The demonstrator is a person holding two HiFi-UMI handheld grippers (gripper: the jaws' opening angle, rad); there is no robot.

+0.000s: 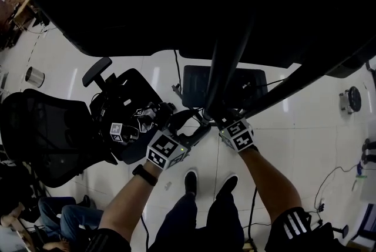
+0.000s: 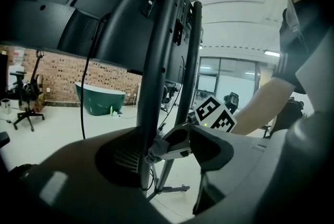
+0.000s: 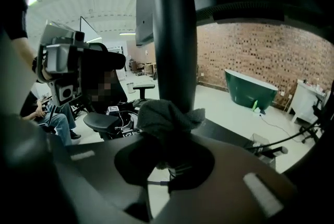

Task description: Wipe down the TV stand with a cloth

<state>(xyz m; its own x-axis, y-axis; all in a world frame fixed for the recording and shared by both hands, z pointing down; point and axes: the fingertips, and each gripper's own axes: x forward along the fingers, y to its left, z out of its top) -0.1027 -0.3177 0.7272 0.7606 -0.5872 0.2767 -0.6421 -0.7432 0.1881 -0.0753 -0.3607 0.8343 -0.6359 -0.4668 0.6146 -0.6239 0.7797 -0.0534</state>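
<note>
- Floor [image 1: 305, 127]: white tile, lying under everything in the head view.
- TV [image 1: 147, 4]: large dark panel across the top of the head view, hanging over both my grippers.
- Office chair [image 1: 44, 139]: black mesh, standing on the floor to my left, well apart from the stand.
- TV stand [image 1: 226, 63]: dark poles slanting down from under the TV to my two grippers. A dark flat plate [image 1: 197, 85] lies on the floor beyond them. It is probably the base, but the head view is too dim for me to be sure.
- Bathtub [image 3: 249, 90]: green, set against a brick wall [image 3: 261, 45], far behind the stand.
- Left gripper [image 1: 191, 130]: in my left hand, at the stand's pole [image 2: 156, 71]. In the left gripper view the jaws stand apart. The pole runs down between them, close to the left-hand jaw, with a gap to the other jaw. Nothing is clamped.
- Right gripper [image 1: 218, 118]: in my right hand, just beside the left gripper, at the same pole from the other side. Its jaws are closed on the cloth.
- Cloth [image 3: 164, 118]: grey and bunched. It pokes out past the right gripper's jaws and presses against the pole. In the left gripper view it is a small grey wad low on the pole, touching it.
</note>
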